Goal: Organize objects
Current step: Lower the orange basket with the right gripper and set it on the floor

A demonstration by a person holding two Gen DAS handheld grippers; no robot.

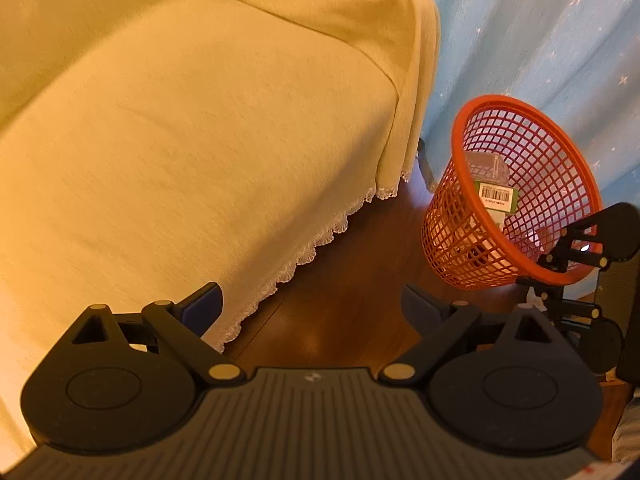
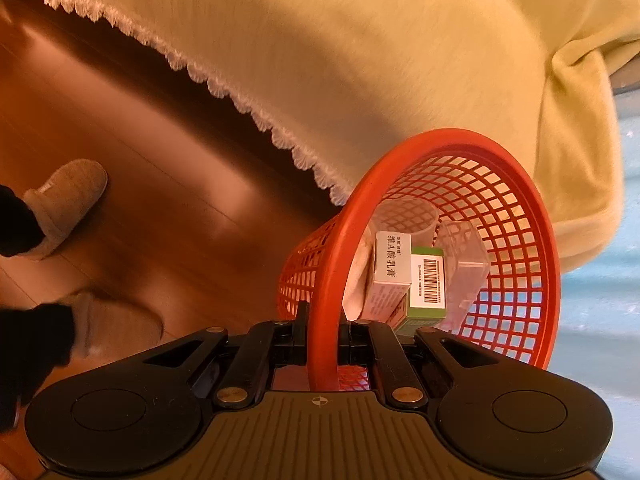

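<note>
Two surfaces fill most of both views: a pale yellow cover (image 1: 192, 128) with a white scalloped lace hem (image 2: 224, 88), draped over a piece of furniture, and a glossy brown wooden floor (image 2: 132, 168) below it. Behind the basket, a light blue curtain (image 1: 540, 32) sprinkled with small white stars is seen. Two grey slippers (image 2: 66, 204) are worn by a person standing on the floor, well apart from the basket.

The orange mesh basket (image 2: 520, 208) is held tilted beside the corner of the cover, just off the lace hem. Its thick rim is clamped between the right tongs (image 2: 322, 332), whose fingers are pressed against the rim from both sides. The left tongs (image 1: 312, 304) are held apart, with nothing between them, above the floor at the cover's hem and well short of the basket.

Inside the basket, a white carton (image 2: 392, 268) printed with the black characters 维A酸乳膏 is lying against a green box (image 2: 428, 288) bearing a white barcode label; the small print beside the barcode is too fine to be read. A clear plastic case (image 2: 464, 256) is resting beside the green box, and a translucent cup (image 2: 404, 220) is seen behind the carton.
</note>
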